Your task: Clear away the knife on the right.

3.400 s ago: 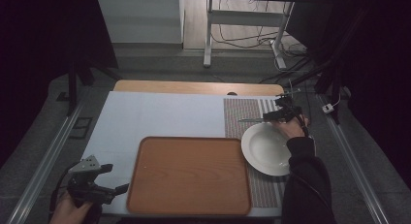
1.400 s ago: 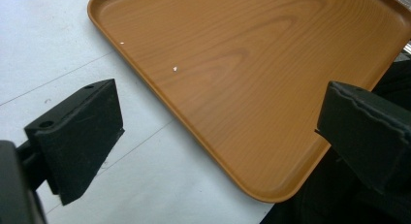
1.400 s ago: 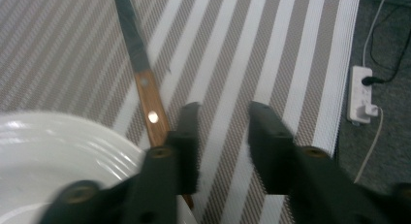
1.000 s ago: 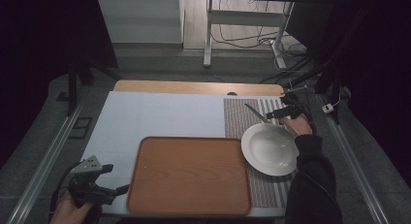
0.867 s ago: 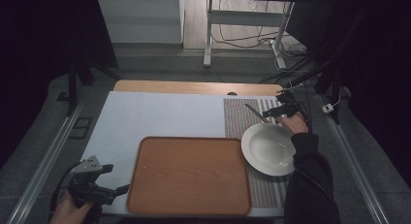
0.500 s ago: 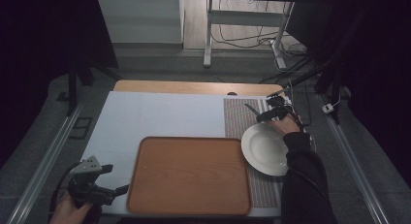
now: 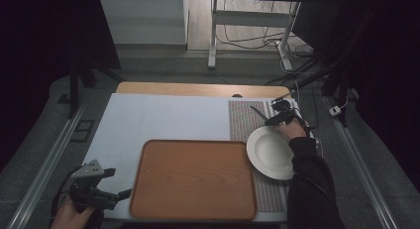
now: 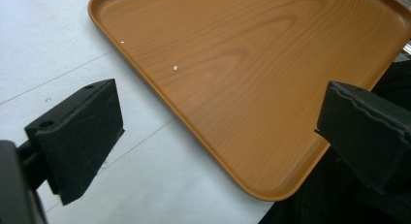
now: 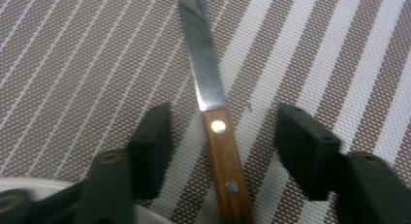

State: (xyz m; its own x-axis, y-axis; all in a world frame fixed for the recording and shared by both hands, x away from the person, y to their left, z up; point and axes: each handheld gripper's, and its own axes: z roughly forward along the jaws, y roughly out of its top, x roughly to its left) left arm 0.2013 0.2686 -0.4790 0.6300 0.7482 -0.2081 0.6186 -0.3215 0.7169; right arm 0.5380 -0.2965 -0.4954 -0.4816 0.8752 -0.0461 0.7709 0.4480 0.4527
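Observation:
A knife (image 9: 213, 117) with a wooden handle and steel blade lies on the striped placemat (image 9: 72, 64), beyond the white plate (image 7: 271, 152). My right gripper (image 9: 223, 136) straddles the handle where it meets the blade. Its jaws have just been closing, and a gap still shows on each side of the handle. In the high view the knife (image 7: 258, 112) points away to the left from the right gripper (image 7: 271, 121). My left gripper (image 7: 118, 183) is held open at the near left, with the corner of the wooden tray (image 8: 252, 88) between its jaws.
The wooden tray (image 7: 193, 179) lies at the table's front centre, against the placemat (image 7: 242, 120). The plate's rim (image 9: 29, 184) sits just under the right gripper's body. White table surface (image 7: 163, 115) stretches left and behind the tray. A dark sleeve (image 7: 312, 189) crosses the right front.
The right gripper has shifted a little left and lower over the knife, and its jaws have narrowed around the handle. The left gripper, tray and plate have stayed put.

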